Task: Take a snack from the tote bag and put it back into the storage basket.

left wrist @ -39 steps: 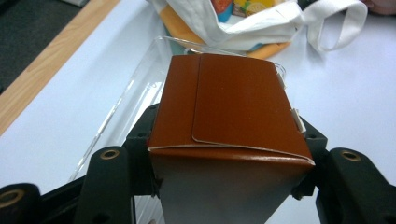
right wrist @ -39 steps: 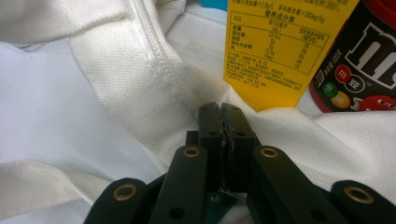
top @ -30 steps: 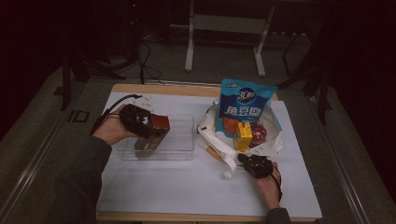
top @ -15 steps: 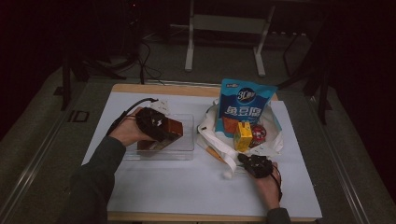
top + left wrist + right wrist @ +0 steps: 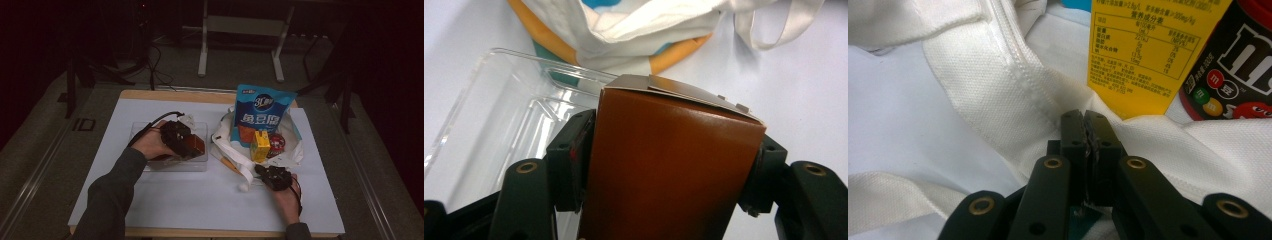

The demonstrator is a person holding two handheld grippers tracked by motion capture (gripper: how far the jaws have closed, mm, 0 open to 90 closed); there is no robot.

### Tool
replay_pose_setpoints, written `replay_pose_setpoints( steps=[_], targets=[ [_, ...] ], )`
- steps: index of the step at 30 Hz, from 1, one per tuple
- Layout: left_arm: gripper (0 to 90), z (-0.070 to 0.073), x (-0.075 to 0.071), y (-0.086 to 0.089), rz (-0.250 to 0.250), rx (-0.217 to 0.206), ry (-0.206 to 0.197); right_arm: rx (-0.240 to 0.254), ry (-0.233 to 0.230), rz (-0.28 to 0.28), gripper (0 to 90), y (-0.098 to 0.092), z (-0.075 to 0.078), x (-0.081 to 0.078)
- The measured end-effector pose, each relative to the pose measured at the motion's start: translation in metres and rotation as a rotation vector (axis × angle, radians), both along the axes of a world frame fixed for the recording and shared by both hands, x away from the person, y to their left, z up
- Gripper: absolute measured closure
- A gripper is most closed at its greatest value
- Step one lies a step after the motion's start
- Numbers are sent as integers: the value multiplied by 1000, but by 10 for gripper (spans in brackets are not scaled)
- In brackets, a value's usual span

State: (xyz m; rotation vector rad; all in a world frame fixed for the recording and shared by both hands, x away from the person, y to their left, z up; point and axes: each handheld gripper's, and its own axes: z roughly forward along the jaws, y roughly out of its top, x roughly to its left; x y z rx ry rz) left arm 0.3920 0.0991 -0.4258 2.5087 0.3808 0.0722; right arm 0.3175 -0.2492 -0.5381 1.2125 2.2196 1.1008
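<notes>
Left gripper view is showing the left claw (image 5: 674, 165) clamping the brown carton (image 5: 669, 165), long axis pointing toward the white bag (image 5: 634, 35) beyond the clear tray (image 5: 499, 115).

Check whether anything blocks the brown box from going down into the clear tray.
Nothing visible does. The brown box sits between the jaws of the left hand-held gripper, over the clear tray, whose floor looks bare beneath it. The white bag lies beside the tray, outside its wall.
</notes>
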Motion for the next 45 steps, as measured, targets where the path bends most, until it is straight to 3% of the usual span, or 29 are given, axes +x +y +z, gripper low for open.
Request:
replay_pose_setpoints(
  steps=[8, 14, 22, 28, 31, 37, 45],
  targets=[
    [347, -8, 1, -9, -3, 54, 20, 0, 0, 0, 877, 0, 0, 0],
    [328, -10, 1, -12, 2, 50, 47, -1, -1, -1, 876, 0, 0, 0],
    [261, -19, 3, -23, 11, 88, 84, -1, 0, -1, 876, 0, 0, 0],
    [242, -20, 3, -24, 20, 86, 92, -1, 0, 0, 875, 0, 0, 0],
    [238, -17, 3, -23, 22, 61, 92, -1, 0, -1, 876, 0, 0, 0],
    [233, -14, 0, -23, 15, 70, 58, -1, -1, -1, 876, 0, 0, 0],
    [244, -4, 0, -19, 37, 12, 16, 0, -1, -1, 875, 0, 0, 0]
  ],
)
